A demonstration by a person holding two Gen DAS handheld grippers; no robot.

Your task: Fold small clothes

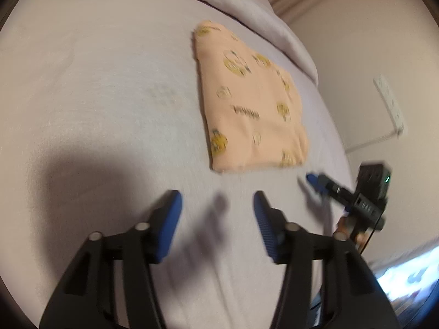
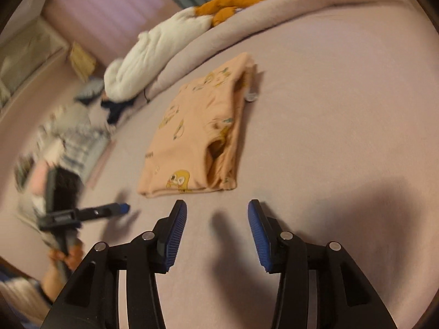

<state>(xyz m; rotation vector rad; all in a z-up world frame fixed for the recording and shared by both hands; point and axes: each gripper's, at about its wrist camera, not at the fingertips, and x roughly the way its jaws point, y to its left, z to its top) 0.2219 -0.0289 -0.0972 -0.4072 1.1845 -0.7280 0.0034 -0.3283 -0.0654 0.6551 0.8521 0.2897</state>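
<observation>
A small peach garment with yellow cartoon prints point(image 1: 251, 104) lies folded into a flat rectangle on the pale lilac bed sheet point(image 1: 96, 96). It also shows in the right wrist view point(image 2: 197, 134), with an open sleeve or leg hole facing the camera. My left gripper point(image 1: 216, 205) is open and empty, just short of the garment's near edge. My right gripper point(image 2: 217, 213) is open and empty, also just in front of the garment. Each gripper shows in the other's view, the right one point(image 1: 315, 181) and the left one point(image 2: 120, 208).
A rolled lilac duvet point(image 2: 247, 22) runs along the far side of the bed. A white and orange plush toy point(image 2: 170, 41) lies on it. Clothes and clutter point(image 2: 74, 128) lie beside the bed on the left. A white power strip point(image 1: 389, 104) lies by the wall.
</observation>
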